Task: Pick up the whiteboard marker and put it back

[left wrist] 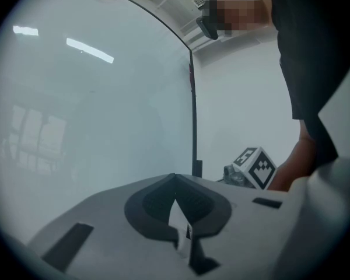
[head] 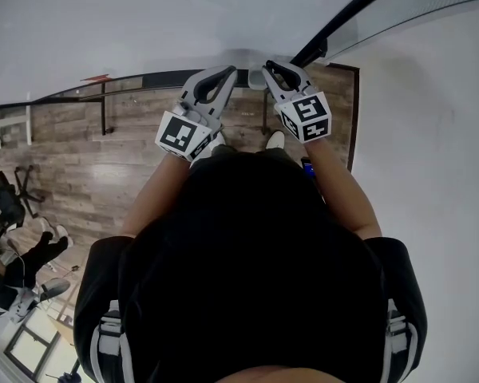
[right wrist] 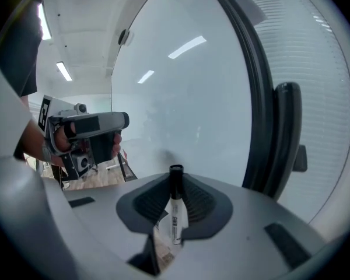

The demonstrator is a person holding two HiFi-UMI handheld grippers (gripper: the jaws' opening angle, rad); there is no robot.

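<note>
A white whiteboard marker (right wrist: pixel 175 209) with a black cap stands upright between the jaws of my right gripper (right wrist: pixel 175 182), which is shut on it. Its cap points at the whiteboard (right wrist: pixel 181 92) straight ahead. In the head view my right gripper (head: pixel 281 72) is raised next to my left gripper (head: pixel 222 76), both close to the board (head: pixel 184 22). My left gripper (left wrist: pixel 175 182) is shut with nothing between its jaws. The marker does not show in the head view.
The whiteboard's black frame (right wrist: pixel 254 92) runs down the right, with a black bracket (right wrist: pixel 284 139) on it. A white wall (head: pixel 431 134) lies to the right. Wood-look floor (head: pixel 80 174) lies below, with a seated person (head: pixel 16 254) at the left.
</note>
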